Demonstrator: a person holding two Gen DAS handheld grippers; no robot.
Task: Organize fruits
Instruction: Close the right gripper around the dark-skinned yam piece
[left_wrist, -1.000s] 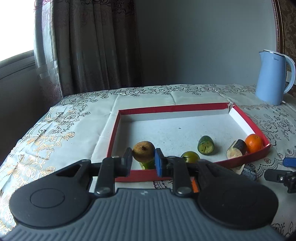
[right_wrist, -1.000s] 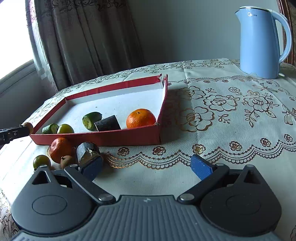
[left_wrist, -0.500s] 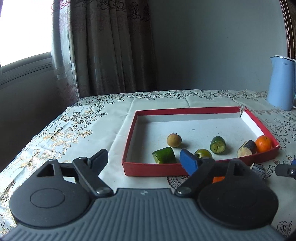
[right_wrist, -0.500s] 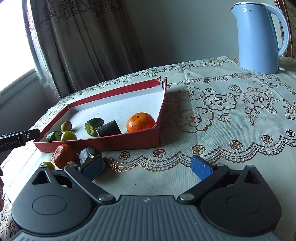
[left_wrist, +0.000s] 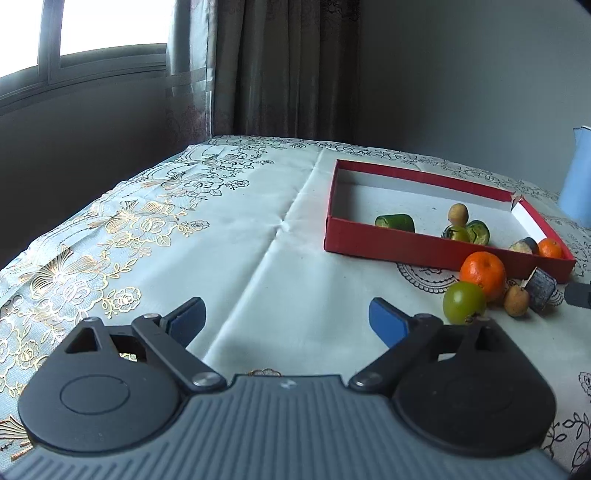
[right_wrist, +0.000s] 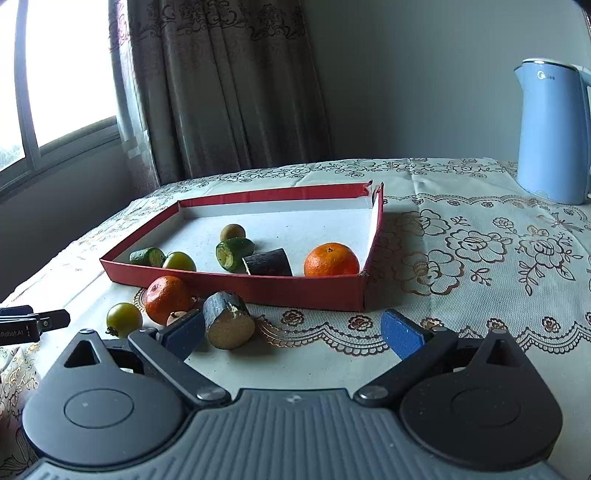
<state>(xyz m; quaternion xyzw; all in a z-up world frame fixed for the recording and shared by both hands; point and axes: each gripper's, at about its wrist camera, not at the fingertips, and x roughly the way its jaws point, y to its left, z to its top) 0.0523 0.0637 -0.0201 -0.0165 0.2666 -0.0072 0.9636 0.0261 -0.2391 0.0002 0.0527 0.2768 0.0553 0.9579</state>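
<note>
Spreading across the whole scene: a table (right_wrist: 480, 314) under a pale floral cloth. Standing at its far right corner: a blue kettle (right_wrist: 554, 133). Lying mid-table: a shallow red tray (right_wrist: 314, 291) with a white floor.

Hovering low over bare cloth left of the tray: the left gripper (left_wrist: 286, 319), jaws spread wide and gripping nothing. Hanging just before the tray's near wall: the right gripper (right_wrist: 293, 334), jaws likewise wide apart and empty, its left finger resting just beside the loose fruit pile.

Sitting inside the tray, from its right corner leftward: an orange (right_wrist: 331, 259), a dark cut piece (right_wrist: 267, 262) near it, a green cut piece (right_wrist: 233, 253), a small brown fruit (right_wrist: 232, 232) behind that, then a green round fruit (right_wrist: 179, 261) touching another green cut piece (right_wrist: 147, 256) by the left wall.

Lying outside on the cloth, against the tray's near wall: a second orange (right_wrist: 167, 299), a dark stub with a pale cut face (right_wrist: 229, 320), a green fruit (right_wrist: 123, 318), and a small brown fruit (left_wrist: 517, 301), largely hidden behind the finger in the right wrist view.
</note>
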